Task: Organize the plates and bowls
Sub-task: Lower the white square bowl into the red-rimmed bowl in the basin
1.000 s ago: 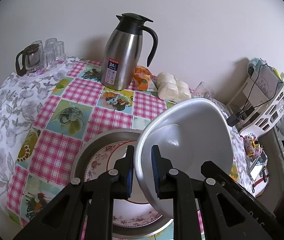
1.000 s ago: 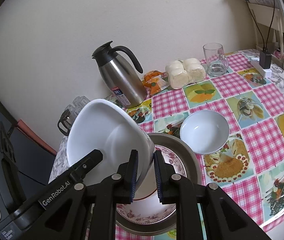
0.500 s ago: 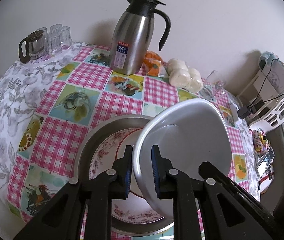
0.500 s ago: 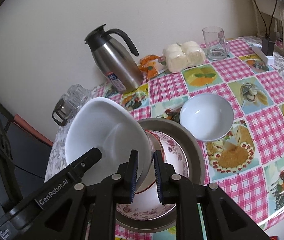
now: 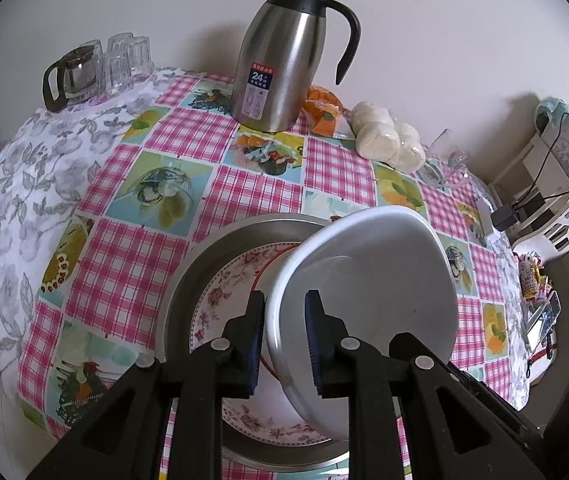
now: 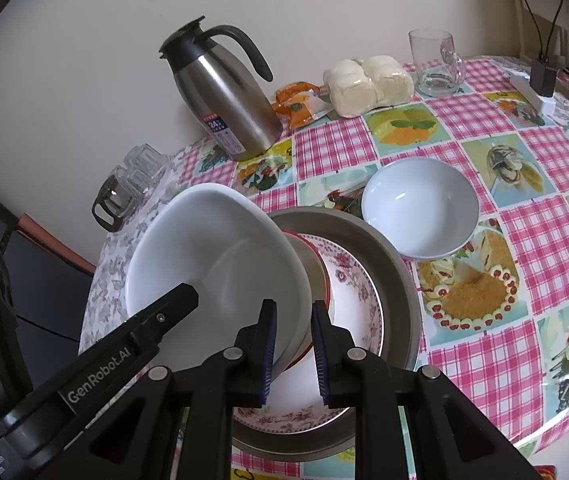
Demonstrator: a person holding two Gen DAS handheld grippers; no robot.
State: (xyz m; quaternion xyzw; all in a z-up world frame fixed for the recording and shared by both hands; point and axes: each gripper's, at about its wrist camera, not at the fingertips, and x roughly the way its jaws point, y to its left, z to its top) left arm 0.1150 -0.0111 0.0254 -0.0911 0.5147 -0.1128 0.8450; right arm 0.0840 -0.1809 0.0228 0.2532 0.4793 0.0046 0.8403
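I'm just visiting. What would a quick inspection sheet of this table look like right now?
Surface: round table under a pink checked picture tablecloth.
Job's things: large white bowl held tilted over a floral plate, which lies in a metal pan; small white bowl sits beside the pan.
Clutter: steel thermos jug, bag of buns, orange snack packet, glass mug, glass teapot, tumblers.
Grippers: left gripper and right gripper each have their fingers closed on the large bowl's rim.
Cables: black cable runs to an adapter on a white power strip.
Surroundings: pale wall; white rack beside the table.
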